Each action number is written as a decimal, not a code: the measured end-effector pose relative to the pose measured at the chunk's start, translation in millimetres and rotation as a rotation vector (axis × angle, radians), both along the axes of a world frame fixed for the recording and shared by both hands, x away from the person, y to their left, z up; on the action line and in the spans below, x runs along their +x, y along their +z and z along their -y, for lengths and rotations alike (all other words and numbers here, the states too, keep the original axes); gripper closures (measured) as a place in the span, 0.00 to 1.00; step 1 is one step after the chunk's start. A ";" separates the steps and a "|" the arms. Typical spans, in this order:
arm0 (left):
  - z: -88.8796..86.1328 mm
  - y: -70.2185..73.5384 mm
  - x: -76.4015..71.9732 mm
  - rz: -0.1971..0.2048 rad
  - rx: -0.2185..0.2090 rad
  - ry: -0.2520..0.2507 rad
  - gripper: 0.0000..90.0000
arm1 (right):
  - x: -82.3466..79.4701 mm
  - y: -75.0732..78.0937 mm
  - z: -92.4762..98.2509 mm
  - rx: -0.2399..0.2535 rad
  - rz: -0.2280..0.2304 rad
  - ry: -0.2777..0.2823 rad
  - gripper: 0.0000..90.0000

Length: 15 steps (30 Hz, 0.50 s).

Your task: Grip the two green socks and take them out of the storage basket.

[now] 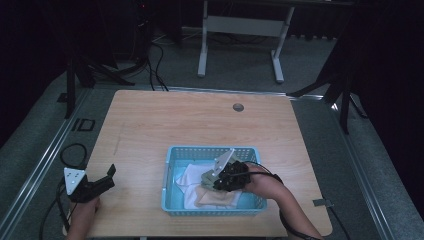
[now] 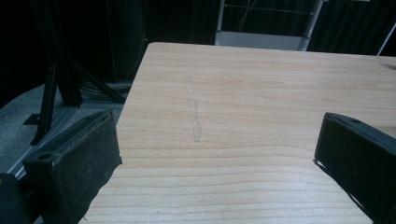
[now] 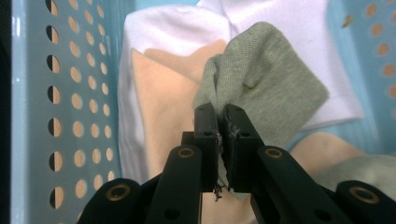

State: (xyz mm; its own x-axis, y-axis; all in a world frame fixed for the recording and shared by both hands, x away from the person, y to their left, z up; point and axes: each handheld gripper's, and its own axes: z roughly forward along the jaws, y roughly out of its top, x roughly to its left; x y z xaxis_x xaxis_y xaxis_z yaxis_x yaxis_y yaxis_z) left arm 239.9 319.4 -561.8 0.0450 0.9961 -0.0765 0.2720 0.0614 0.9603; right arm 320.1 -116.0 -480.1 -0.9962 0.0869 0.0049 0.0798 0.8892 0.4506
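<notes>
The right gripper (image 3: 221,122) was down inside the blue basket (image 1: 171,165), in the lower middle of the high view, and its jaws were pinched together on a fold of a grey-green cloth (image 3: 266,88). In the right gripper view that cloth bunched up from between the pads at the centre of the frame and spread toward the upper right, lying over a white cloth (image 3: 173,28) and a peach cloth (image 3: 163,107). More peach and grey fabric showed at the lower right of that view; whether it was the same pieces could not be told.

The left gripper (image 1: 92,185) sat at the lower left of the high view, on or just above the table (image 1: 150,120), well apart from the basket. In its own view the two jaws stood wide apart at the bottom corners with bare wood between them and nothing held.

Judged from this, the work was at an early stage: a grip on the grey-green cloth had been made, but the cloth was not yet lifted clear, and all the cloths that could be seen were in the basket. None lay on the table. Left to do, it seemed, was drawing this cloth out over the rim, setting it down, and then dealing with the white and peach ones beneath.
</notes>
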 end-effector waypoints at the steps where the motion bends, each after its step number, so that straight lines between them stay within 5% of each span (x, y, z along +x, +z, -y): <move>1: -0.1 0.0 0.0 -0.001 -0.001 0.001 0.01 | 0.6 2.7 1.0 0.009 0.003 0.001 0.94; 15: 0.0 0.0 0.2 -0.001 -0.001 0.001 0.01 | 0.7 44.5 17.0 0.103 0.033 -0.010 0.94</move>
State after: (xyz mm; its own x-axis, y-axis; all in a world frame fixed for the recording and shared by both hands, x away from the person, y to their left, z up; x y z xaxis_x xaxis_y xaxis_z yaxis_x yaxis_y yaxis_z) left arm 240.1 319.5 -561.8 0.0440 0.9960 -0.0776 0.2728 0.0628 0.9600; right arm 320.9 -133.0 -435.6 -0.9951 0.0974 -0.0183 0.0720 0.8374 0.5418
